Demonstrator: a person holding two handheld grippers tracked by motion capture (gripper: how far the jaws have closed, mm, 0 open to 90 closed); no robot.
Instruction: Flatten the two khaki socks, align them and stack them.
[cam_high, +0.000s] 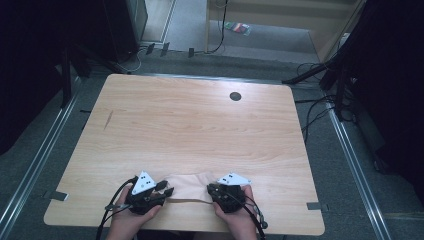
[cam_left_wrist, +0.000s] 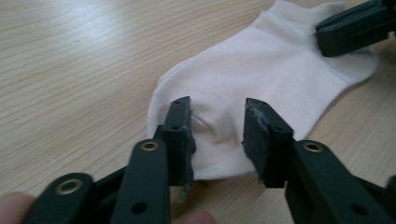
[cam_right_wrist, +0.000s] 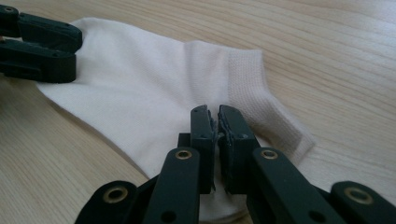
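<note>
Right gripper view: right gripper seemingly clenched on unmarked white sock, left gripper released

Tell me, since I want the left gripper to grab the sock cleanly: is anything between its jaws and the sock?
Nothing visible. The left gripper stands open right over the toe end of the sock, with only fabric between its jaws.

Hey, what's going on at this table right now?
A person is working a white ankle sock lying flat near the front edge of a wooden table, with a two-jaw gripper in each hand. The right gripper is closed at the cuff end; whether cloth is pinched there is unclear. The left gripper has its jaws apart over the toe end, not gripping. The sock is not lifted.
</note>
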